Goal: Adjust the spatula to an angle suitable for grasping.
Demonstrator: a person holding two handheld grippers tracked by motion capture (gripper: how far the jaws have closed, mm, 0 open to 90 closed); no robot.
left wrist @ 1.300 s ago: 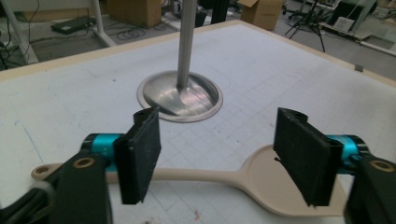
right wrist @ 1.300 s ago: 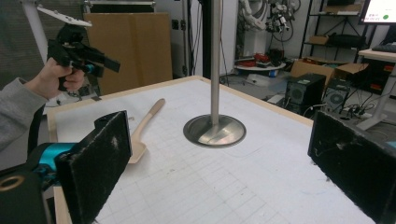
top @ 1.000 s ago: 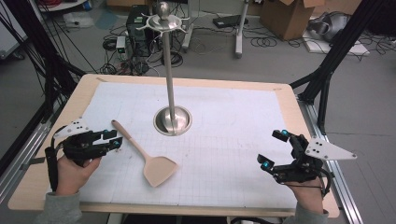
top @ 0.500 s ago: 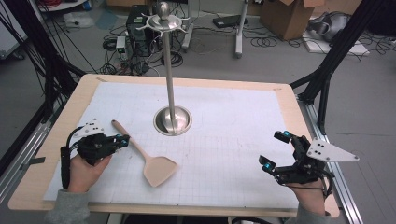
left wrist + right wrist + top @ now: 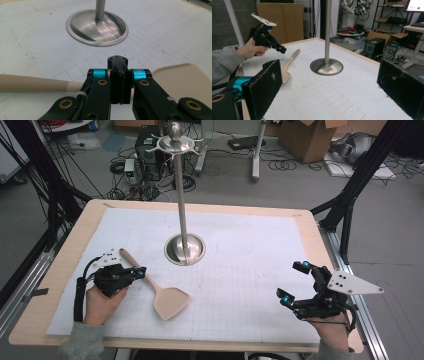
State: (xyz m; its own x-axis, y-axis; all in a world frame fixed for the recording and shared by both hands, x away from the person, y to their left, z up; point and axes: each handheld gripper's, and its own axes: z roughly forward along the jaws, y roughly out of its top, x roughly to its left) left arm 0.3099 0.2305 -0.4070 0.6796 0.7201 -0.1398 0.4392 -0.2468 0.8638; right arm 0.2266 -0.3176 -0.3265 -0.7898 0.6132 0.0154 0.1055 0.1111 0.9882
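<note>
With my left gripper (image 5: pixel 141 271) poised over the handle of the wooden spatula (image 5: pixel 160 290), its jaws pressed together on nothing, I judge the step to be the approach for a pick. The spatula lies flat on the white mat (image 5: pixel 250 245), at 8 o'clock from the metal stand (image 5: pixel 185 249). My right gripper (image 5: pixel 292 282) waits at 4 o'clock, jaws wide apart. Next: part the left jaws, lower them astride the handle, then clench.
</note>
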